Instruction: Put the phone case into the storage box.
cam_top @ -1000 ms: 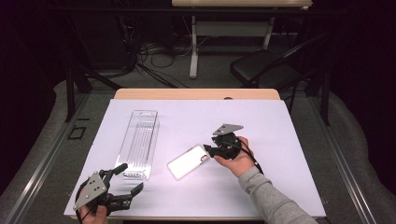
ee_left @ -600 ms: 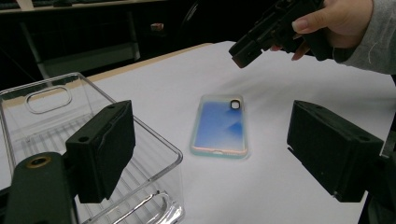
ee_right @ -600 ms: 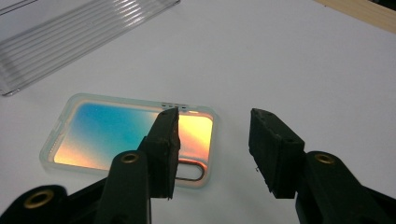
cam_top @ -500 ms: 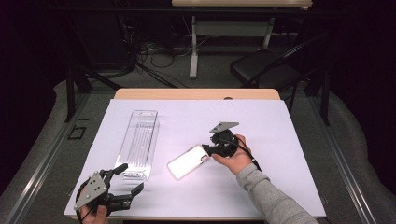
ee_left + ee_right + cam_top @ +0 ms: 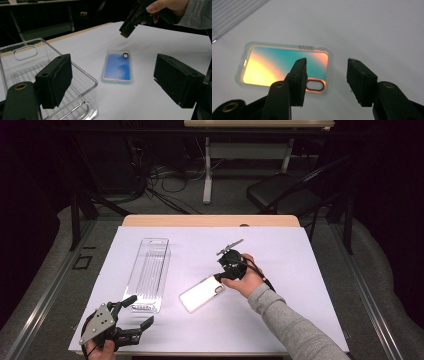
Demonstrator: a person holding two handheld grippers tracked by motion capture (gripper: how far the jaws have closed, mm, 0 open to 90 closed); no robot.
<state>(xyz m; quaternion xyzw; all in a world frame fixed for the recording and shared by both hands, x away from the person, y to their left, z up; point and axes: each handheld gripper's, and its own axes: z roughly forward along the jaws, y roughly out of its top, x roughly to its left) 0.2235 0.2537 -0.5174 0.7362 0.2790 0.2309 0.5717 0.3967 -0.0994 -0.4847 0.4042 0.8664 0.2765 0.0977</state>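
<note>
A phone case (image 5: 201,293) with a clear rim and a shiny iridescent back lies flat on the white table cover, camera cutout toward my right hand. My right gripper (image 5: 220,278) hovers just above that cutout end and points down at it. Its jaws stand open with nothing between them; in the right gripper view the case (image 5: 274,67) lies below the right gripper (image 5: 328,65). My left gripper (image 5: 140,310) rests near the table's front left corner, wide open and empty. In the left gripper view the case (image 5: 117,67) lies beyond the left gripper (image 5: 113,80), with the right gripper (image 5: 128,30) over its far end.
A clear plastic tray (image 5: 148,272) with a ribbed floor stands left of the case, its near end close to my left gripper; it also shows as the tray (image 5: 30,65) and the tray (image 5: 229,12). Bare white cover (image 5: 300,270) spreads to the right. A chair (image 5: 280,195) stands beyond the table.
My right gripper has lifted a little and shifted slightly left over the case's end, its top plate tilting edge-on. The case, the tray and my left gripper have stayed put.
</note>
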